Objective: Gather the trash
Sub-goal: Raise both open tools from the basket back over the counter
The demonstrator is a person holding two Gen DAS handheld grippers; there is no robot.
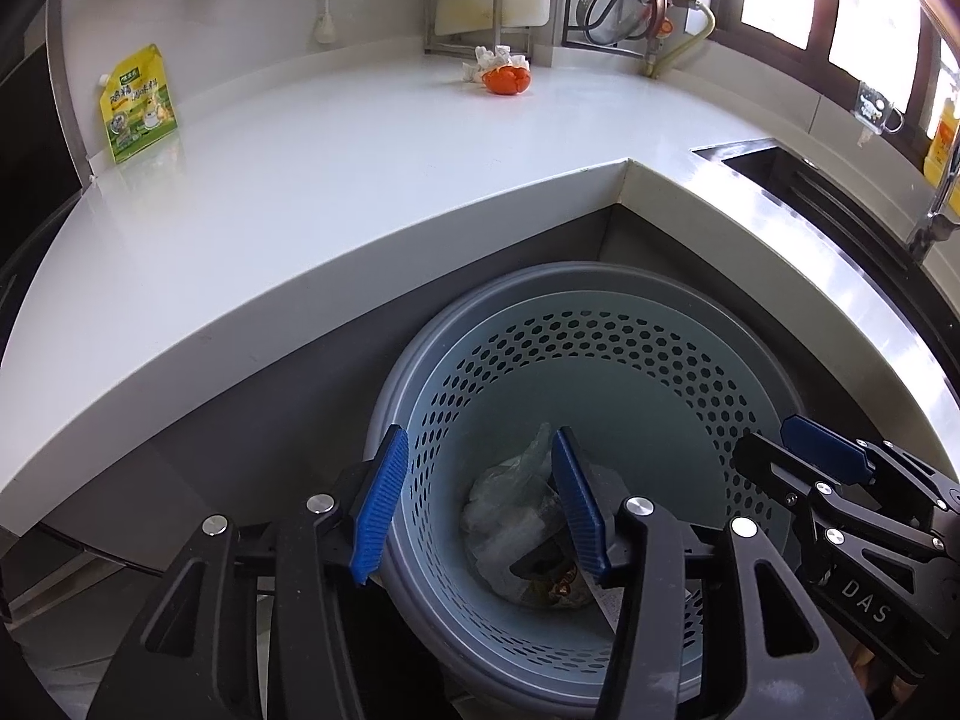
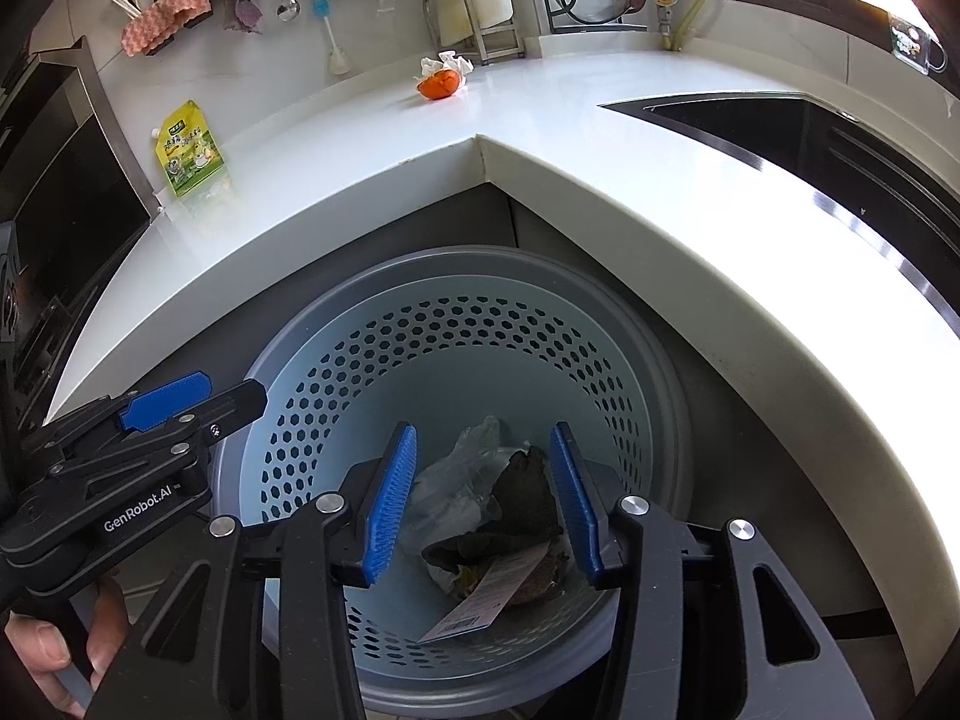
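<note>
Blue-padded jaws of the left gripper (image 1: 477,507) and the right gripper (image 2: 483,504) stand partly apart above the perforated bin (image 2: 384,348), at the bottom centre of both views, and hold nothing. Crumpled plastic trash (image 2: 462,480) lies inside the bin. At the upper centre, an orange peel (image 1: 507,81) with tissue (image 1: 489,57) stays on the white counter (image 1: 300,180).

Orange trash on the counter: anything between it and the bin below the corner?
Nothing visible does. The orange trash lies with a crumpled tissue near the back wall; bare counter runs from there to the corner edge, and the bin stands open beneath it. Both hand-held grippers are over the bin, open.
</note>
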